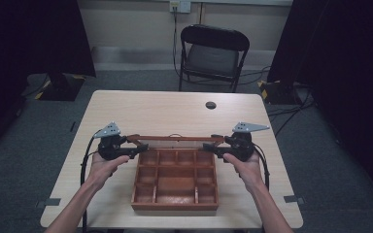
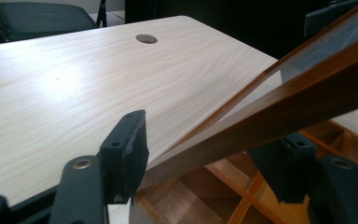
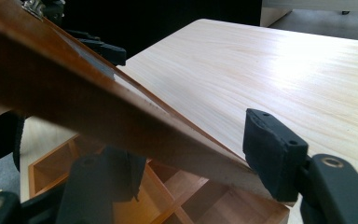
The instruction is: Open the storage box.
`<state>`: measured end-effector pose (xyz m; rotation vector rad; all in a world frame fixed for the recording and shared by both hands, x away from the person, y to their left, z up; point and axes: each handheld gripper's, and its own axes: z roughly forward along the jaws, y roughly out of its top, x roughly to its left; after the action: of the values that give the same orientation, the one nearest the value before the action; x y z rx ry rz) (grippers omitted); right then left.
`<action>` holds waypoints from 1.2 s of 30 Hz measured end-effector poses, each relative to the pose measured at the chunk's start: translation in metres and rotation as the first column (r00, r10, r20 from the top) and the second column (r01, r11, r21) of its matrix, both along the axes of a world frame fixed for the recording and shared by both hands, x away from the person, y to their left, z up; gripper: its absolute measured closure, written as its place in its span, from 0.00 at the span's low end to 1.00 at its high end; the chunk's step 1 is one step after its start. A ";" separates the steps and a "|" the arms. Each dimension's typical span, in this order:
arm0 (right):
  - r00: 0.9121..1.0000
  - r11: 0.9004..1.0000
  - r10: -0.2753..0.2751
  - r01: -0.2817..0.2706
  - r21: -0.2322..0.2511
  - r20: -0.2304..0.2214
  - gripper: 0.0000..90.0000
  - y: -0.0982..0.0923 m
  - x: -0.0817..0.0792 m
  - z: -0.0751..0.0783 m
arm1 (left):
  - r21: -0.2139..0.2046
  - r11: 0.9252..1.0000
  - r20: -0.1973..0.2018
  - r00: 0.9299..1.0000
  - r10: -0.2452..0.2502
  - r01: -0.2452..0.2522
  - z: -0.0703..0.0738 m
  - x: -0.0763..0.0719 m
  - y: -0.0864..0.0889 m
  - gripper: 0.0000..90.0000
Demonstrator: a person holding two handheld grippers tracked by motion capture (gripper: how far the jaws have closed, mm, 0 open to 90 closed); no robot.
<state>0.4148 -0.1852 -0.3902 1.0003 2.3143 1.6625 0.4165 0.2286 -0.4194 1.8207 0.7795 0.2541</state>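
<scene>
Lid (image 1: 175,138) of the wooden compartment box (image 1: 175,194), raised on its far edge and held between my two grippers, one at each end. The lid's long axis runs left to right across the table (image 1: 175,109), parallel to the box's far wall, so each gripper meets it end-on from its own side.

Left gripper (image 1: 136,149): jaws straddle the left end of the lid frame (image 2: 261,126); in the left gripper view one pad (image 2: 126,149) lies against the frame's edge and the other sits on the opposite side, so I judge it clamped on the lid.

Right gripper (image 1: 212,148): the same arrangement mirrored; in the right gripper view the frame (image 3: 98,107) passes between the pads (image 3: 270,149), which appear to pinch it.

Box: near the table's front edge, its open compartments facing up, all of them apparently empty. The lid is tilted, neither flat on the box nor fully upright, with a clear panel set in the frame.

Both hands stand equally near, so I judge the coming move, whether opening further or lowering, to turn on keeping both ends level about the far-edge axis.

Chair (image 1: 213,53) stands beyond the table, well apart.
</scene>
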 end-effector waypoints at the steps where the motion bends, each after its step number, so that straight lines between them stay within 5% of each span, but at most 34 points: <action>1: 1.000 1.000 -0.003 0.003 0.002 0.001 0.46 0.000 0.001 0.000 | -0.002 1.000 0.005 1.000 0.000 0.000 0.001 0.000 -0.001 0.43; 17: 1.000 1.000 -0.017 0.018 0.024 -0.010 0.48 -0.001 0.015 -0.008 | -0.008 1.000 0.001 1.000 -0.012 0.012 0.005 0.010 -0.011 0.50; 27: 1.000 0.999 -0.029 0.029 -0.017 0.008 0.50 0.006 0.025 -0.008 | -0.002 1.000 0.011 1.000 -0.002 0.002 0.007 0.017 -0.011 0.52; 36: 0.999 0.999 -0.042 0.042 0.015 0.010 0.51 0.007 0.034 -0.011 | -0.024 1.000 0.003 1.000 0.008 -0.008 0.007 0.024 -0.011 0.52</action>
<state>0.4491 -0.1783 -0.4017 1.0332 2.2623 1.6670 0.4406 0.2173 -0.4120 1.7942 0.7845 0.2519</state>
